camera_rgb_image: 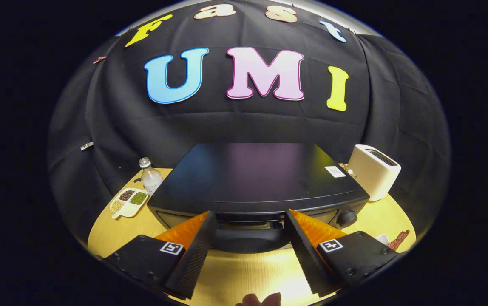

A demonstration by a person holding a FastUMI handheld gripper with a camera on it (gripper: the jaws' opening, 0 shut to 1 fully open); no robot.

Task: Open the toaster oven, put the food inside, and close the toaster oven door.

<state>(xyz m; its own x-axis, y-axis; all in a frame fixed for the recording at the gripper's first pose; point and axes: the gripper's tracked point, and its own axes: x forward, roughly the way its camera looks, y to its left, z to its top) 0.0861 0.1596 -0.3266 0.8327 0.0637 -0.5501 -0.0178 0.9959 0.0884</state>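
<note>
The toaster oven point(256, 187) stands in the middle of the yellow counter point(244, 272), door closed, with a small white label point(335, 171) on its top too small to read. The gripper point(250, 223) has its fingers spread, empty, just before the door handle point(248, 225). A white toaster point(373, 170) stands near the right edge, a bottle point(149, 176) and a divided dish point(129, 202) near the left edge.

Black toaster oven point(261, 178), door apparently shut

gripper point(250, 221) at bottom centre of frame, jaws spread wide, nothing clamped between them. fingers point(193, 255) splay outward toward the tips. fingertip of a hand point(261, 299) at very bottom edge.
</note>
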